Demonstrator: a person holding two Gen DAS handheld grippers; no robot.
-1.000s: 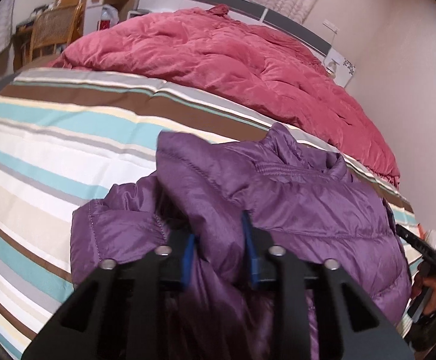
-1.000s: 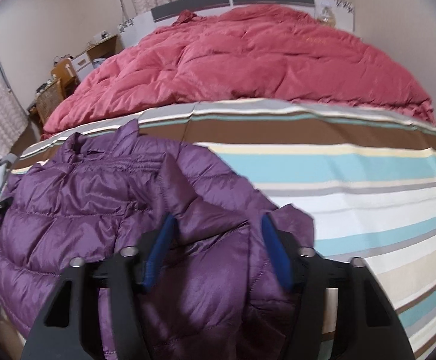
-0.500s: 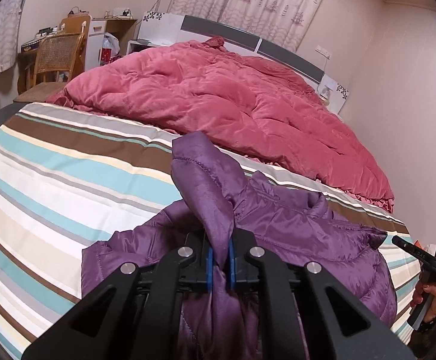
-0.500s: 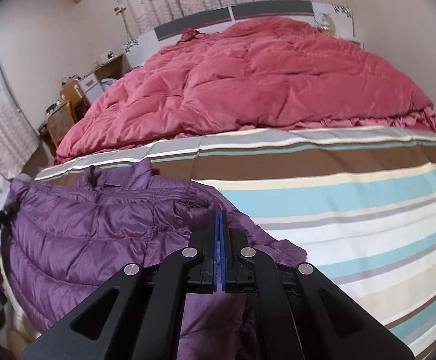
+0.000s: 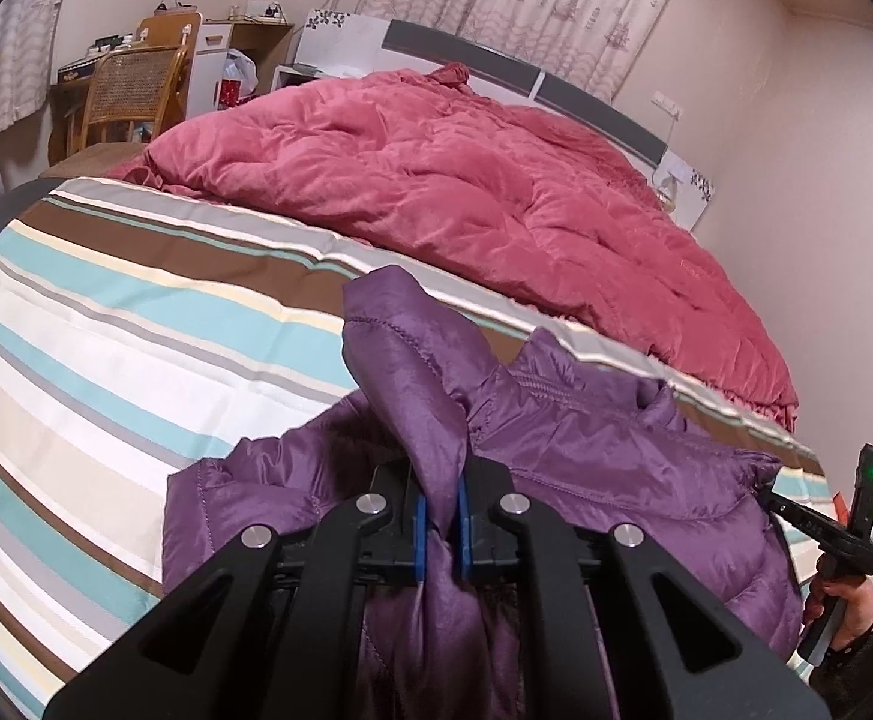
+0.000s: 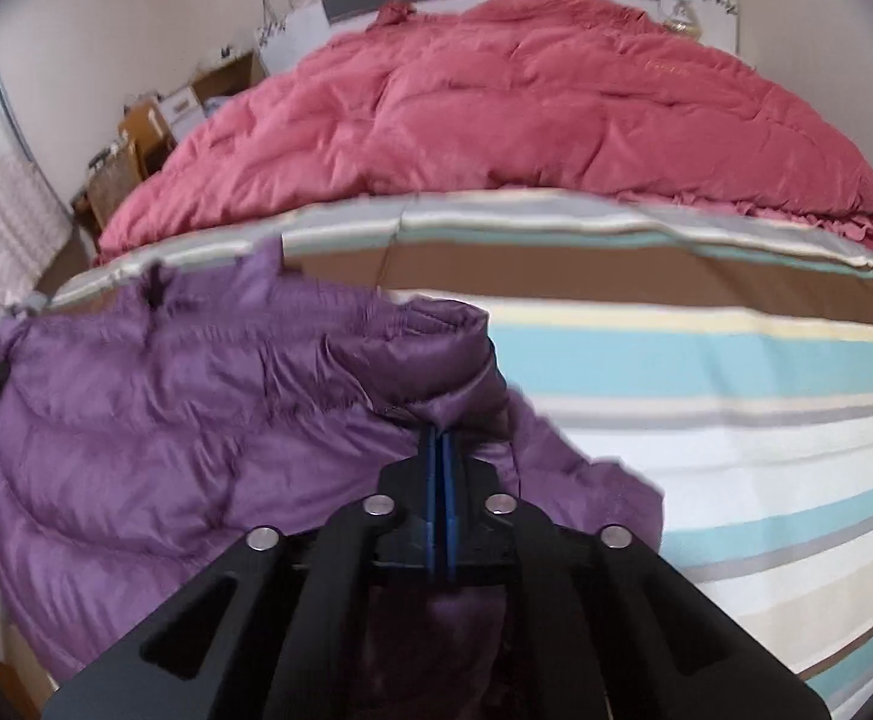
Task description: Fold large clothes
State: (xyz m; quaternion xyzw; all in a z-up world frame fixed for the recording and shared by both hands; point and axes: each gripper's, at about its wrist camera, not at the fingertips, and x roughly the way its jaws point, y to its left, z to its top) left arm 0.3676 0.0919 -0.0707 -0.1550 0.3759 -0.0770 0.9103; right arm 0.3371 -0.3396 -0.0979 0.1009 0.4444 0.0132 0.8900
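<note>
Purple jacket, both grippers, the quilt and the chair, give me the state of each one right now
Purple jacket: crumpled on the striped sheet, partly lifted, not folded.
Left gripper: jaws shut on a raised fold of the jacket.
Right gripper: jaws shut on a jacket edge.
Striped sheet: spread flat over the bed.
Red quilt: rumpled, heaped at the head end.
Wicker chair: upright, beside the bed.
</note>
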